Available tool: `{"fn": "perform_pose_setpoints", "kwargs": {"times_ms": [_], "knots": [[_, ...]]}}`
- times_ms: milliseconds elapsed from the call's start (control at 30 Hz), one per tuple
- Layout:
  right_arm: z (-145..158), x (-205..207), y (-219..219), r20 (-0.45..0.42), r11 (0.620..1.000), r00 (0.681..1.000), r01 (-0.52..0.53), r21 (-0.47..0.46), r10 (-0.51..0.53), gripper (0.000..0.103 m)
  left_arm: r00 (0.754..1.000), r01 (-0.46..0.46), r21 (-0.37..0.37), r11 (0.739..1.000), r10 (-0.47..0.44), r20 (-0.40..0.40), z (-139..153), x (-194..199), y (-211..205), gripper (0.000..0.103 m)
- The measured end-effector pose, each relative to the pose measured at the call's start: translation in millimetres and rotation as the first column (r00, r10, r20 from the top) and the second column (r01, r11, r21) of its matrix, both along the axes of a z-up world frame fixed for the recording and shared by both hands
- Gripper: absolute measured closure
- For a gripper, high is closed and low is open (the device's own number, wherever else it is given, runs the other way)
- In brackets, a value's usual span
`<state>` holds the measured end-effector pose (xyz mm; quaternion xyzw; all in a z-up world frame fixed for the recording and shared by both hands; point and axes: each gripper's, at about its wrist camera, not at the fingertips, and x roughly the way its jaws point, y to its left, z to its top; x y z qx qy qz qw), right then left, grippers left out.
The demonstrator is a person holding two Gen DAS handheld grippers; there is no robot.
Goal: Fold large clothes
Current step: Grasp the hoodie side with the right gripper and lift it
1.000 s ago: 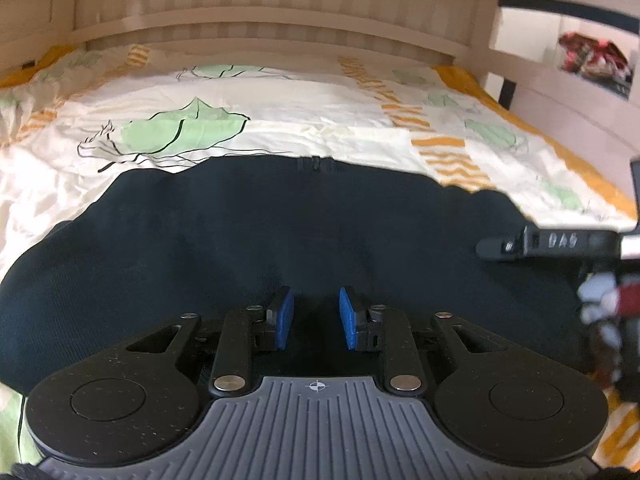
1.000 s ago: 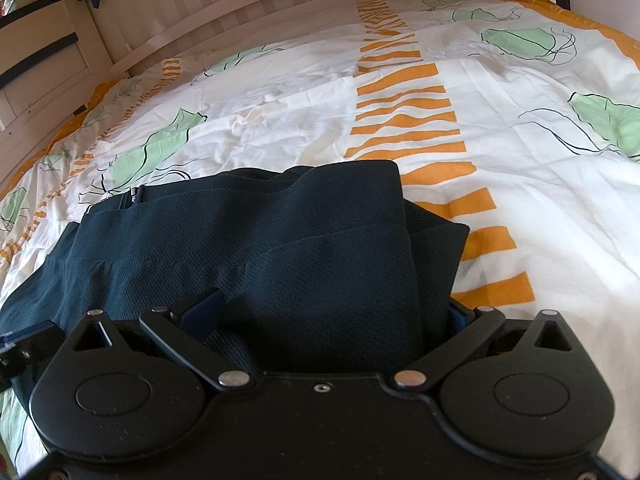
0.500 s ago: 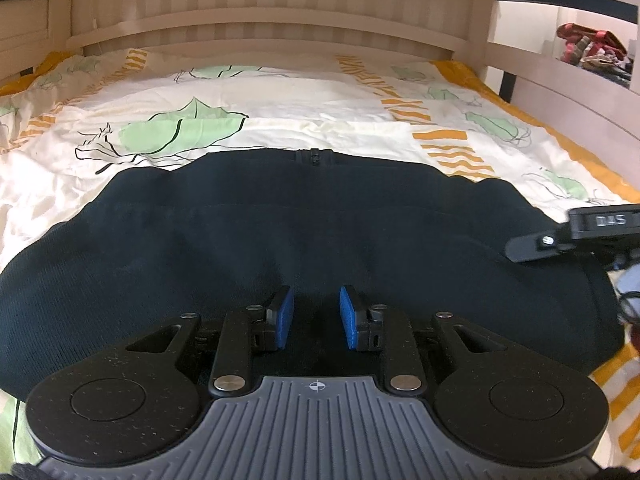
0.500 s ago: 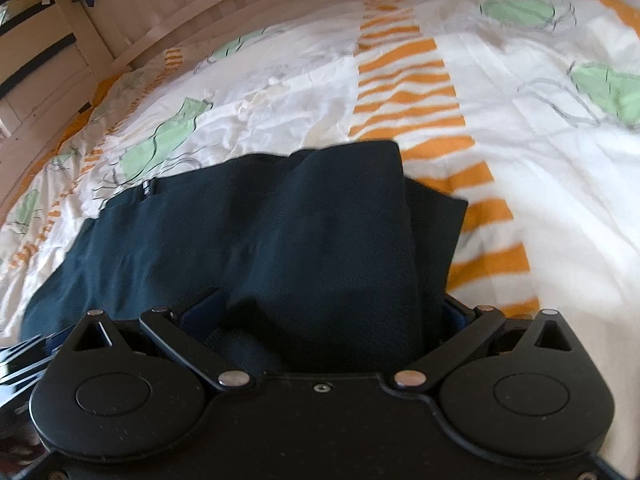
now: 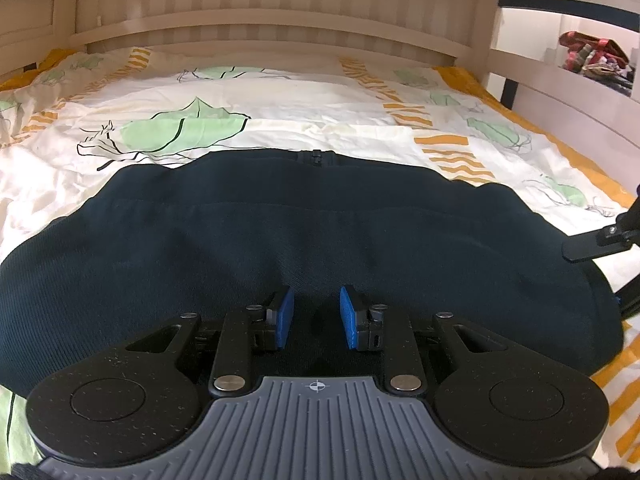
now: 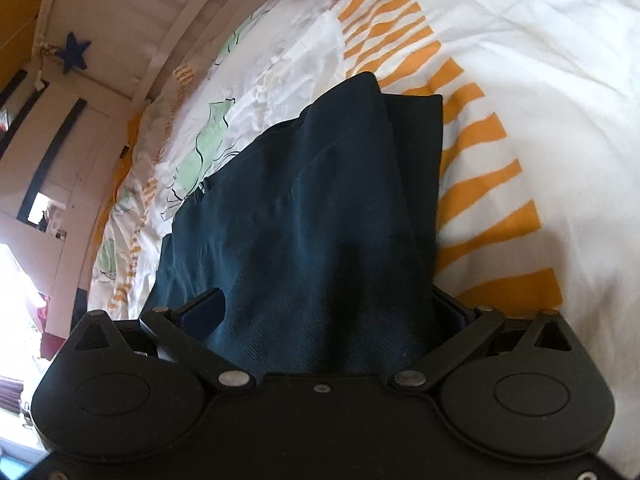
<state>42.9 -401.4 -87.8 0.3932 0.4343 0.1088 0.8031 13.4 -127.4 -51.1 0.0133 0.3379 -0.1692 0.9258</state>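
item: dark navy knit garment (image 5: 280,240), zip at far edge, spread on leaf-print white and orange bedsheet (image 5: 280,96). soft, limp, light to medium weight, likely drapes and slides little. left gripper (image 5: 316,320): blue pads narrowly parted, fabric under them, pinch unclear. right gripper (image 6: 320,312): spread wide, thick bunched fold between its fingers. best hold: doubled edge or corner.

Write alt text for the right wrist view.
A bunched fold of dark navy garment fills the space between the right gripper fingers and rises toward the camera. Behind it lies a white bedsheet printed with orange stripes and green leaves, with a pale slatted bed rail and a blue star at upper left.
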Motion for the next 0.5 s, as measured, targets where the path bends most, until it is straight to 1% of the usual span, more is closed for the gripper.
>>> {"fn": "perform_pose_setpoints", "kwargs": {"times_ms": [67, 100, 133, 167, 233, 267, 333, 400, 500], "knots": [[2.2, -1.1, 3.5, 0.0, 1.0, 1.0, -0.006, -0.03, 0.006, 0.009, 1.0, 0.001, -0.005, 1.0, -0.001, 0.0, -0.1, 0.1, 1.2, 0.076], [4.0, -1.9, 5.6, -0.004, 0.998, 1.0, -0.003, -0.062, 0.003, 0.027, 1.0, 0.001, -0.006, 1.0, -0.001, 0.0, -0.1, 0.0, 1.4, 0.076], [5.9, -3.2, 7.3, -0.012, 0.994, 1.0, 0.003, -0.108, -0.004, 0.047, 1.0, 0.003, -0.006, 1.0, -0.003, 0.001, 0.1, -0.2, 2.1, 0.076], [7.4, -5.0, 9.1, -0.011, 0.991, 1.0, 0.005, -0.133, -0.007, 0.052, 1.0, 0.005, -0.003, 1.0, -0.005, 0.002, 0.4, -0.6, 2.1, 0.076], [10.5, -7.3, 10.3, 0.009, 0.993, 1.0, 0.009, -0.118, -0.008, 0.063, 1.0, 0.01, 0.006, 1.0, -0.01, 0.006, 2.4, -1.6, 1.4, 0.077], [14.2, -8.0, 12.1, 0.017, 0.992, 1.0, 0.011, -0.125, -0.009, 0.064, 1.0, 0.013, 0.008, 1.0, -0.013, 0.007, 4.4, -3.0, 1.3, 0.077], [23.8, -9.7, 15.4, 0.037, 0.99, 0.999, 0.02, -0.139, -0.015, 0.072, 1.0, 0.014, -0.008, 1.0, -0.014, 0.003, 9.8, -6.7, 5.5, 0.077], [35.4, -12.0, 17.5, 0.059, 0.991, 0.998, 0.031, -0.131, -0.023, 0.074, 1.0, 0.014, -0.035, 0.999, -0.014, 0.009, 15.0, -13.2, 12.1, 0.077], [56.5, -13.1, 25.2, 0.095, 0.988, 0.995, 0.02, -0.151, -0.006, 0.076, 0.999, 0.026, -0.043, 0.999, -0.025, 0.022, 15.1, -22.7, 15.9, 0.077]]}}
